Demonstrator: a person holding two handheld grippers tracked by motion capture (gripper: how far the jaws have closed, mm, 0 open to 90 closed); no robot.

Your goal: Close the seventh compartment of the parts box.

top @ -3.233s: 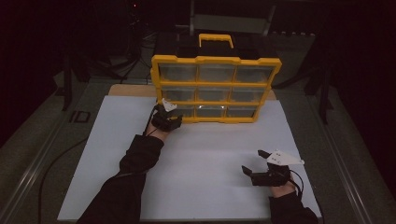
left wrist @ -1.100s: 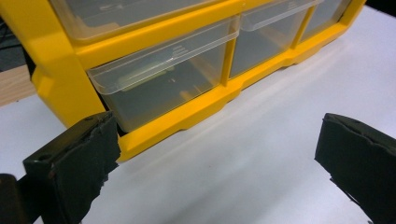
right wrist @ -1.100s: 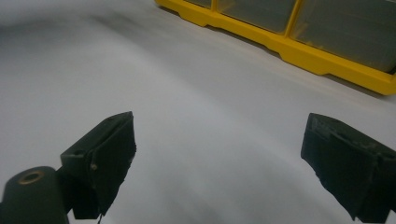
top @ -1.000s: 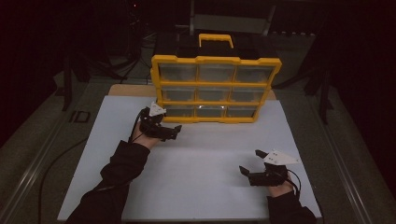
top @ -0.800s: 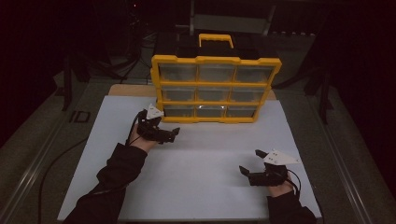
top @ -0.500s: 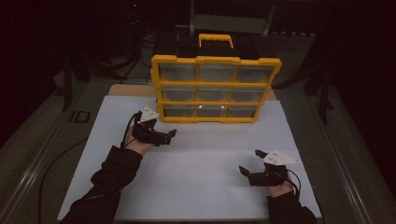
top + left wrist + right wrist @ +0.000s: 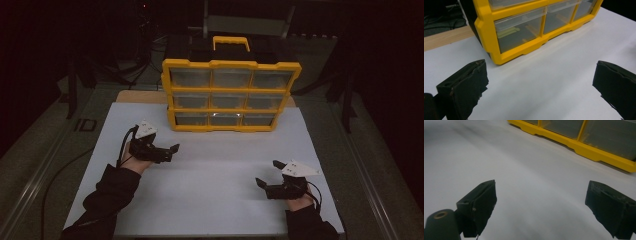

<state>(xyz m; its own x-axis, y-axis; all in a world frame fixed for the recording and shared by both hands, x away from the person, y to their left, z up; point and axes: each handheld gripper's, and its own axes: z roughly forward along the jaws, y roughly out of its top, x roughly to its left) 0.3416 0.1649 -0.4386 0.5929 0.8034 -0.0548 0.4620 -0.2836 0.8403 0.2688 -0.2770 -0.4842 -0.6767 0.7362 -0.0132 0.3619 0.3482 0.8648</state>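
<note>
A yellow organizer box (image 7: 230, 95) with clear drawers and a yellow handle stands upright at the far middle of the white table (image 7: 215, 170). My left gripper (image 7: 169, 152) rests low over the table, left of and nearer than the box, jaws open and empty. Its own view has the box's bottom-left drawer (image 7: 520, 31) just ahead, with pale parts dimly seen inside. My right gripper (image 7: 267, 182) lies near the front right edge, open and empty, its jaws wide apart over bare table (image 7: 524, 182), with the box's yellow base (image 7: 579, 145) farther off.
A strip of wooden board (image 7: 140, 96) shows behind the white surface at the left. Metal rails (image 7: 45, 170) run along both sides of the table, and a black cable (image 7: 55, 175) trails off at the left. Dark surroundings lie beyond.
My left gripper has drawn back from the box's bottom-left drawer, moving left and toward the person. The right gripper has stayed in place.
</note>
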